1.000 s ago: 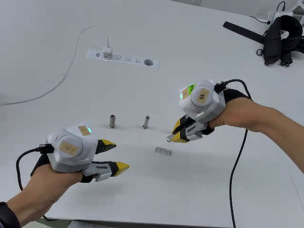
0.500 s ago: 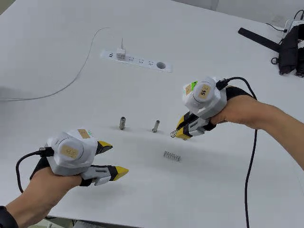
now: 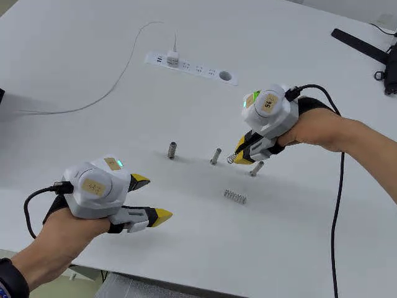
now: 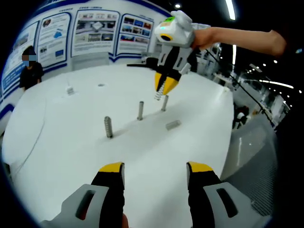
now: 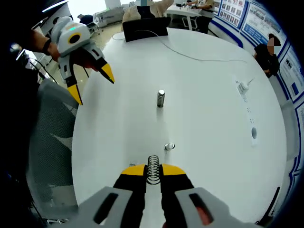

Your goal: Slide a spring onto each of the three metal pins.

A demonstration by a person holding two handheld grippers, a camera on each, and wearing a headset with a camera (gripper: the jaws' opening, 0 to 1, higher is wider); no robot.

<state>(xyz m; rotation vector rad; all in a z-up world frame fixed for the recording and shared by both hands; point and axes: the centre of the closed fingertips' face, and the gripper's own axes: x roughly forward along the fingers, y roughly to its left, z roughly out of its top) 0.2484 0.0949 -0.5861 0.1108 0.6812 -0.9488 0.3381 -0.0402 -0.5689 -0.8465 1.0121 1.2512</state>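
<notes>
Right gripper (image 3: 236, 158): clamped on a spring (image 5: 153, 167), just beside the bare middle pin (image 3: 215, 156).
Left gripper (image 3: 152, 198): jaws apart, holding nothing, near the worktop (image 3: 198, 248) front edge.
Open room: bare worktop between the grippers, apart from one loose spring (image 3: 234, 197).
Change: right gripper has come closer to the middle pin.
</notes>
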